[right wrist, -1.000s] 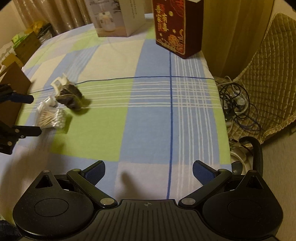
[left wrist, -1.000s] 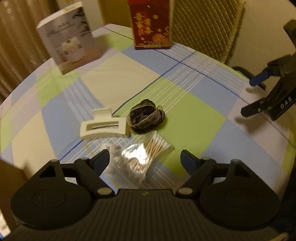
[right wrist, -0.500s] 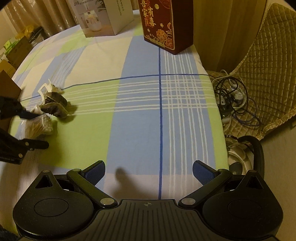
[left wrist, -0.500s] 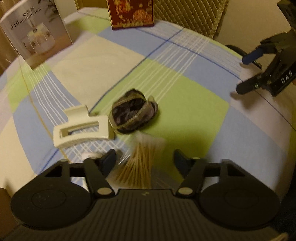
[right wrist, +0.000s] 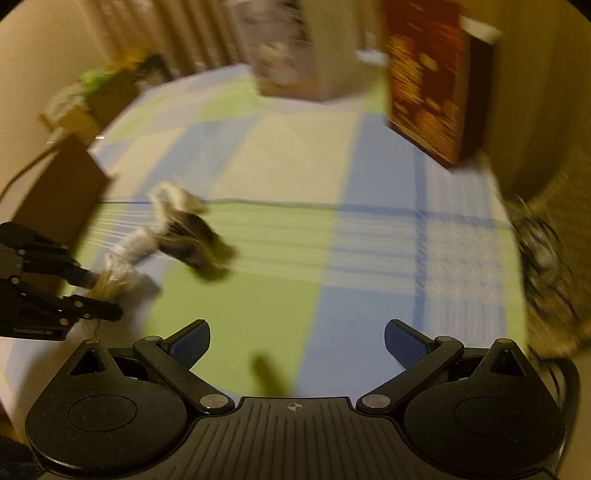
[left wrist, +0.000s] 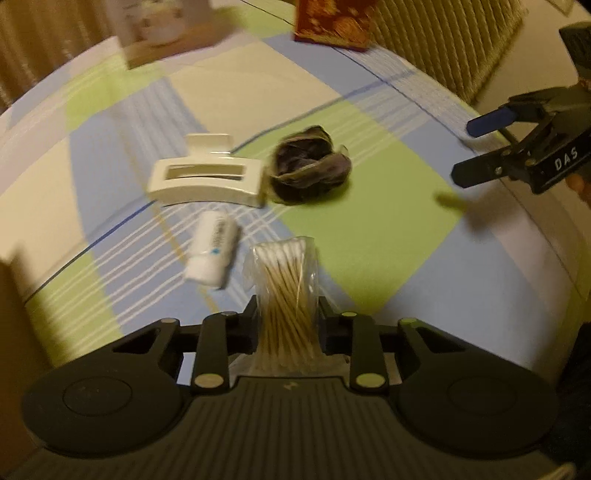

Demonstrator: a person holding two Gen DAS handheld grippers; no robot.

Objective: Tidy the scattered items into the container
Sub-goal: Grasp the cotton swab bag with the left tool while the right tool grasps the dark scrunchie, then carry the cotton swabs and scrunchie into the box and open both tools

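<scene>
A clear bag of cotton swabs (left wrist: 286, 280) stands between the fingers of my left gripper (left wrist: 288, 310), whose jaws are closing and pinch the bag's lower part. Just left of it a small white tube (left wrist: 214, 251) lies on the checked cloth. Farther back are a cream hair claw clip (left wrist: 207, 181) and a dark scrunchie (left wrist: 310, 170), touching each other. My right gripper (right wrist: 297, 343) is open and empty over the green square, right of these items; its tips show in the left wrist view (left wrist: 476, 147). The right wrist view shows the left gripper (right wrist: 101, 295) on the swabs (right wrist: 114, 277).
A brown cardboard box (right wrist: 59, 195) stands at the table's left edge. At the far end stand a white product box (left wrist: 162, 33) and a red printed box (left wrist: 332, 22). A quilted chair (left wrist: 443, 44) and tangled cables (right wrist: 543, 251) lie beyond the right edge.
My left gripper's jaws have come together around the swab bag, and the white tube now shows beside it. My right gripper has shifted left, closer to the items.
</scene>
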